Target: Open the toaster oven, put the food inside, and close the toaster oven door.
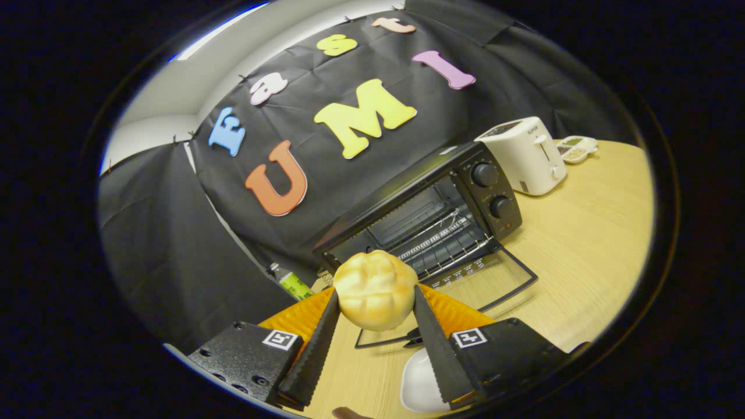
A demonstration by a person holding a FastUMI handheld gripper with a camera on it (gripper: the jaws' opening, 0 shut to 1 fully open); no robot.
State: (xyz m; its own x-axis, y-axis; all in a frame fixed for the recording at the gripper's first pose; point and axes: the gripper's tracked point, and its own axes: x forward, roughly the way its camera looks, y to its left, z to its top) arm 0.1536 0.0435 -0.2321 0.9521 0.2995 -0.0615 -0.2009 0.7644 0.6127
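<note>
I have the gripper (375, 302) raised above the table, tilted, its two serrated fingers (314, 349) angled inward and clamped on the round golden bread bun (375, 288) between them.

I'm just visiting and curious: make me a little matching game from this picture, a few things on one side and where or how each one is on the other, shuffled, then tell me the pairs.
Things:
1. bread roll
2. toaster oven door
3. white toaster
4. small dish of grains

Places or states:
A. folded down open onto the wooden table
B. just beyond the toaster oven, beside its knobs
C. pinched between both fingers of the gripper, in front of the oven
D. farthest back on the table, past the white toaster

Pairs: 1-C, 2-A, 3-B, 4-D
</note>
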